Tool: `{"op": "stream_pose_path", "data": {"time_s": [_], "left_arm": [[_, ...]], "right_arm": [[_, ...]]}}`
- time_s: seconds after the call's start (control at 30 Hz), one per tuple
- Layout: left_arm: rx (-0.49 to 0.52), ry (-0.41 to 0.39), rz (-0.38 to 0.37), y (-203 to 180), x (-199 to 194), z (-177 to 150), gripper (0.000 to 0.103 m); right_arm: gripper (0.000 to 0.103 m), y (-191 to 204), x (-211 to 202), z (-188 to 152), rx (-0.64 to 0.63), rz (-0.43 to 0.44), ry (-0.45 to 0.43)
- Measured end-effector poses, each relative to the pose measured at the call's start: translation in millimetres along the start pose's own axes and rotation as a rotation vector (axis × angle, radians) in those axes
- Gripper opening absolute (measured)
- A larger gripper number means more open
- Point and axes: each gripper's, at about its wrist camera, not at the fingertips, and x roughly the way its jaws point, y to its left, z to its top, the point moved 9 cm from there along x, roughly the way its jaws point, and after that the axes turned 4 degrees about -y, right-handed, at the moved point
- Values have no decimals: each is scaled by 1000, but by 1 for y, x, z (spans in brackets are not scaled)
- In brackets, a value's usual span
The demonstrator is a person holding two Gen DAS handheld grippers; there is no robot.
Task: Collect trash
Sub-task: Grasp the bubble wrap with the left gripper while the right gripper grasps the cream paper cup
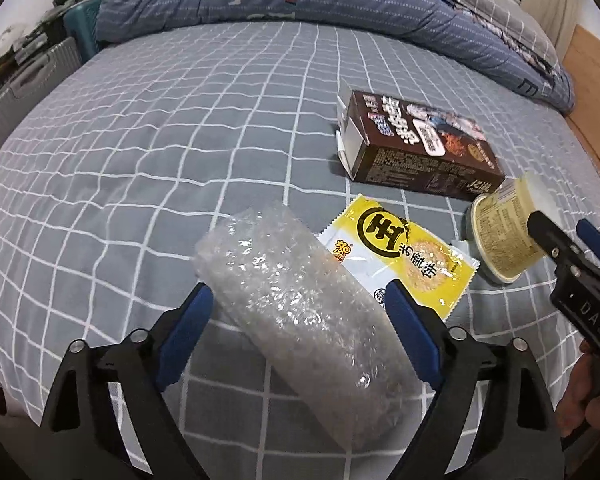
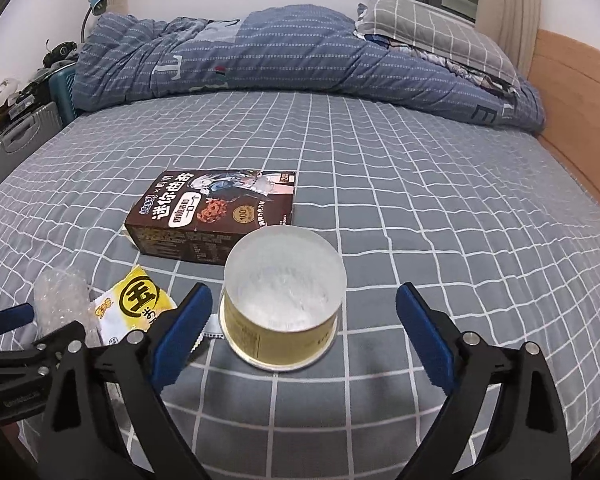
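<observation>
A roll of clear bubble wrap (image 1: 284, 320) lies on the grey checked bed sheet (image 1: 160, 140), between the blue fingers of my left gripper (image 1: 298, 290). That gripper is open, its pads close beside the roll without squeezing it. A yellow snack wrapper (image 1: 404, 256) lies flat just right of the roll. Further right stands a round yellow-labelled plastic cup (image 2: 284, 292) with a clear lid. My right gripper (image 2: 304, 292) is open around it, with a clear gap on the right side. A brown cookie box (image 2: 216, 212) lies behind the cup.
A bunched blue quilt (image 2: 260, 52) and a checked pillow (image 2: 432, 28) lie at the far side of the bed. A wooden headboard (image 2: 572, 92) runs along the right. A grey suitcase (image 2: 16, 144) and clutter stand off the bed's left edge.
</observation>
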Motion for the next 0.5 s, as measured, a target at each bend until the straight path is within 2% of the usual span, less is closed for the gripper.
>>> {"op": "stream_pose_path", "data": {"time_s": [0.23, 0.3, 0.43, 0.5], "left_arm": [[16, 25, 10, -1, 12, -7, 70], [7, 26, 5, 0, 14, -7, 63], [20, 33, -5, -1, 13, -10, 46], [21, 33, -11, -2, 13, -11, 41]], "right_arm": [[77, 6, 16, -5, -12, 15, 33], [67, 9, 19, -6, -16, 28, 41], [66, 14, 19, -6, -34, 32, 38], [66, 14, 18, -6, -42, 28, 35]]}}
